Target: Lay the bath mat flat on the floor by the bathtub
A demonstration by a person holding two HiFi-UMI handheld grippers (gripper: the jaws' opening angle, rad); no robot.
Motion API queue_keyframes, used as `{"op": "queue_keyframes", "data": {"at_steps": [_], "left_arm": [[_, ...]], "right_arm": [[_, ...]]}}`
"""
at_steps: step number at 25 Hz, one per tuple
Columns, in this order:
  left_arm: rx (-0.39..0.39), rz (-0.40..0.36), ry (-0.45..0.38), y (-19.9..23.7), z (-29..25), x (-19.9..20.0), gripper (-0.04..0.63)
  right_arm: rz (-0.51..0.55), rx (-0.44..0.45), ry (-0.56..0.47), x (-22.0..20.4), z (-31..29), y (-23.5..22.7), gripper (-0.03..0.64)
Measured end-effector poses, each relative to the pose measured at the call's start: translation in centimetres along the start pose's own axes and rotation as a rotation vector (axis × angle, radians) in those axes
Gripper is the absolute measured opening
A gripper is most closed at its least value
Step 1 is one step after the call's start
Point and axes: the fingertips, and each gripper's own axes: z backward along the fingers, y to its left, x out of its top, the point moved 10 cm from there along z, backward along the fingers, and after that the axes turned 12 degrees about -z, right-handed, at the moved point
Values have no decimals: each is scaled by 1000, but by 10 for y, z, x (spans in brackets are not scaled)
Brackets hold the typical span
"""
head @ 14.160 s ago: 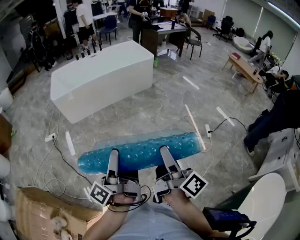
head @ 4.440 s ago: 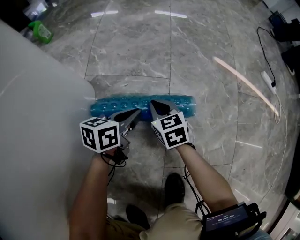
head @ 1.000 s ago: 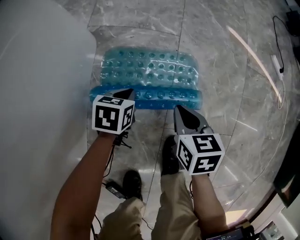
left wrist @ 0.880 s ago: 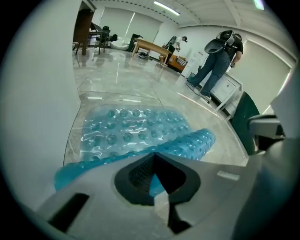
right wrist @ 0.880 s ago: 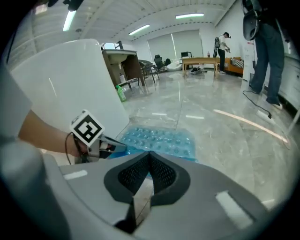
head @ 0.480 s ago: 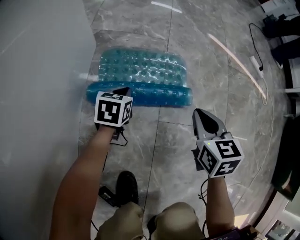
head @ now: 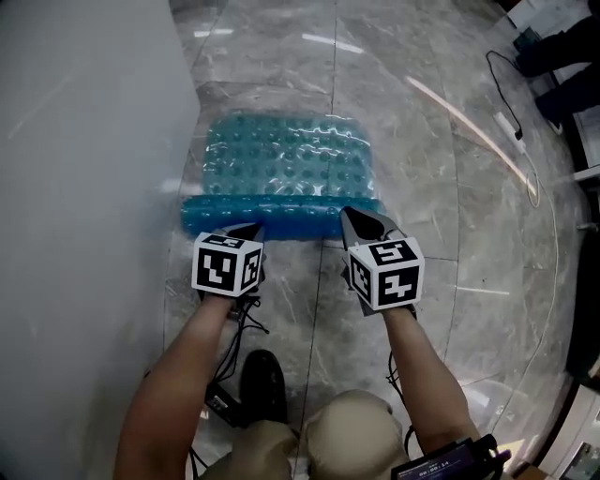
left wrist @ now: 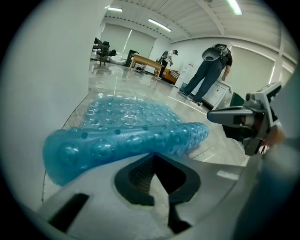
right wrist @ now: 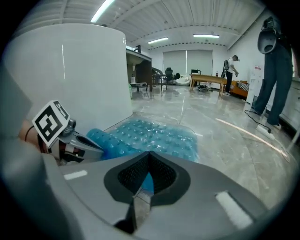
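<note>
you're working in bright, even light from long ceiling strips [right wrist: 105,9]. they lay white streaks of glare on the glossy floor [head: 450,103] and bleach the tub wall [head: 84,141] almost featureless. the blue mat [head: 286,169] glints. floor shadows are faint and soft-edged. both gripper views bulge fisheye-round with black corners, and whatever sits closest to the lens is soft.

A large open-plan workspace, something like a lab or office hall; a freestanding white bathtub [head: 84,187] stands out on a wide floor [head: 422,169] of polished grey stone tiles; strip lights [right wrist: 206,35] run along a high ceiling; wooden tables [right wrist: 206,77] and office chairs [right wrist: 168,74] fill the far end; a power strip [head: 514,127] with its cable lies on the tiles; people [left wrist: 212,70] stand about in the background
</note>
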Motion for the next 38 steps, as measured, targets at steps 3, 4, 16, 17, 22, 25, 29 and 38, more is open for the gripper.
{"op": "queue_keyframes", "data": {"at_steps": [3,4,16,17,22,25,29,38], "left_arm": [[13,-20,5,0,-1,-1,6],[14,-14,3,0,-2,-3,6],[-26,-88,-52,-19,26,-7,8],[-18,-65,-118,-21,34,-8,8],[78,-24,-217,-22,42,-9,8],[127,-54,-193,-16,40,-7,8],[129,-102,-124,-13,34,-13,8],[91,18,-95,-40,47,-61,6]], "right_arm": [[-8,-46,29,-1,-16,-5,7],[-9,-71,43,-2,-20,-7,7],[87,-153,70,-34,-30,-9,5],[96,-151,64,-39,-27,-6,5],[141,-150,80,-69,-9,2,6],[134,-136,82,-86,2,5,6],[124,-90,118,-91,12,6,6],[33,-47,47,-55,34,0,6]]}}
